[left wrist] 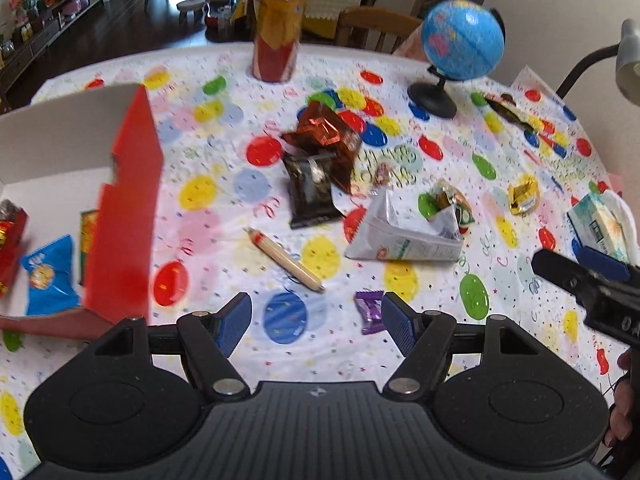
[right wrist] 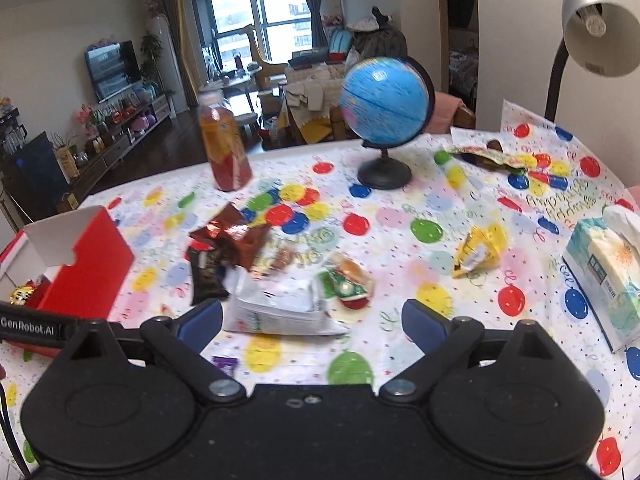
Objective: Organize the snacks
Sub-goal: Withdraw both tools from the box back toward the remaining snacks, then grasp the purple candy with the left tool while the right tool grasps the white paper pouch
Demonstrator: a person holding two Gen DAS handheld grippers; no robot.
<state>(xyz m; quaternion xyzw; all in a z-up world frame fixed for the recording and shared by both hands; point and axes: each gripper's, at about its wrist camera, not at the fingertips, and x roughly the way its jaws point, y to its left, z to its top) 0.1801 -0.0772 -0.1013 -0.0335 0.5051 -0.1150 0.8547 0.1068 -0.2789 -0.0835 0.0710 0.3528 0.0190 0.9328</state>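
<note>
The red box (left wrist: 124, 200) stands at the left of the worktop (left wrist: 224, 360), its lid raised; a blue packet (left wrist: 50, 276) and other snacks are already held inside. The tall red side wall may be struck by a gripper carrying a snack across, and the light box may be shifted or tipped.

The left gripper (left wrist: 316, 322) is held above the worktop with its jaws apart and nothing between them. A purple candy (left wrist: 370, 310) lies just beside its right finger. If the jaws are closed off-centre, the small wrapper may be pushed aside rather than caught. The wooden stick (left wrist: 286, 260) lies near and may be rolled off by a careless sweep.

Further in, the dark packets (left wrist: 316, 168) are piled against each other, so two may be lifted at once and one dropped. The white bag (left wrist: 404, 232) looks limp and may fold out of a grip.

The right gripper (right wrist: 312, 320) is likewise spread open and empty, just in front of the white bag. The yellow packet (right wrist: 478, 250) lies well apart to its right. The globe (right wrist: 384, 100) and the bottle (right wrist: 224, 140) stand behind and may be toppled by a long reach.
</note>
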